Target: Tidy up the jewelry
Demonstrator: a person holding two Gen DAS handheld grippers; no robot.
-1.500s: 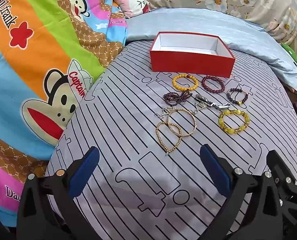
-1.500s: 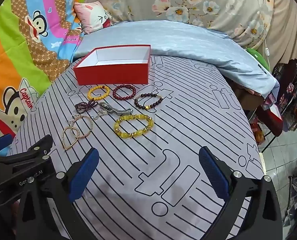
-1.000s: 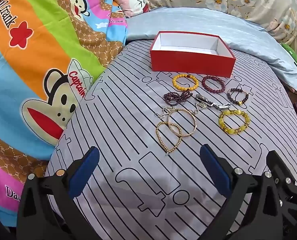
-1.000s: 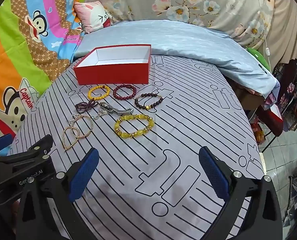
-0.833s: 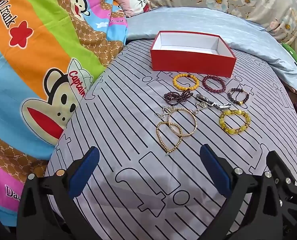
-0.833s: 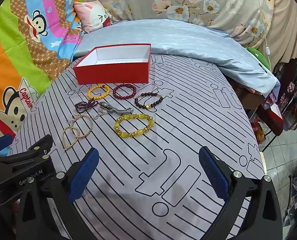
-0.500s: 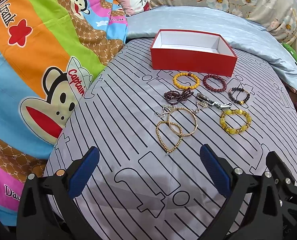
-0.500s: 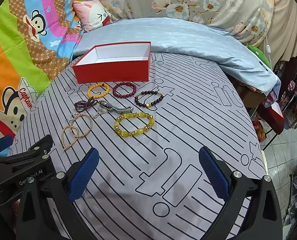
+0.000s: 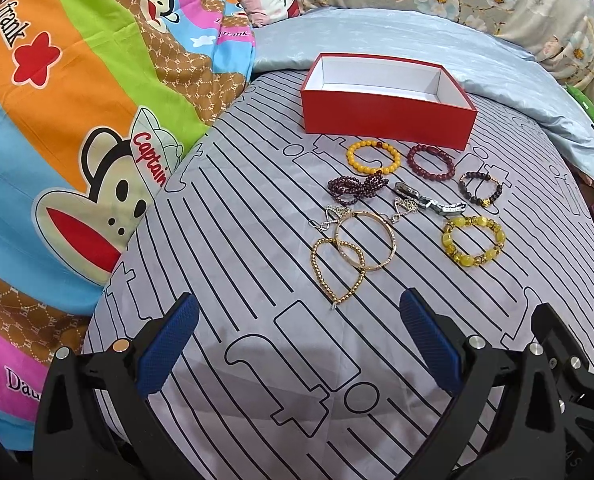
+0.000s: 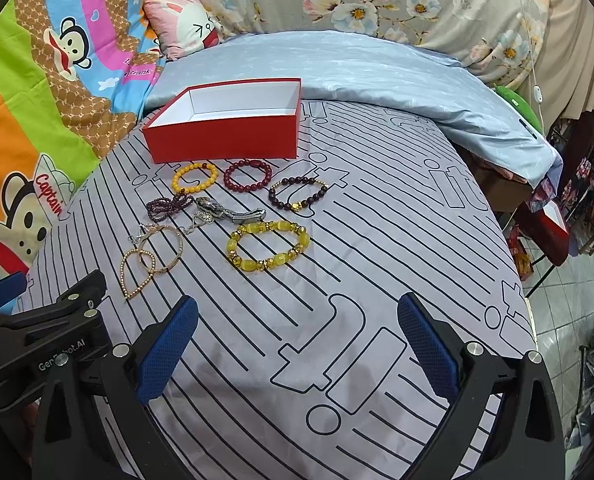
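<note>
Eight or so pieces of jewelry lie loose on the striped grey bedspread, just in front of the empty red box at the far middle of the bed; nothing is in the box yet. Nearest the box sit an orange bead bracelet and a dark red bead bracelet; further right is a dark bracelet with a gold charm. The chunky yellow bracelet lies alone on the near right, while the gold bangle overlaps a gold bead chain on the near left.

Both tongs hang wide open and empty, short of the pieces: left tongs facing the bangle, right tongs facing the yellow bracelet. That bracelet looks the best first pick for the right, since it touches nothing else. Come down with one pad inside the ring and one outside, pinch a bead rather than the soft cloth, and lift straight up. The bangle and chain will likely drag each other, so take the upper one slowly.
</note>
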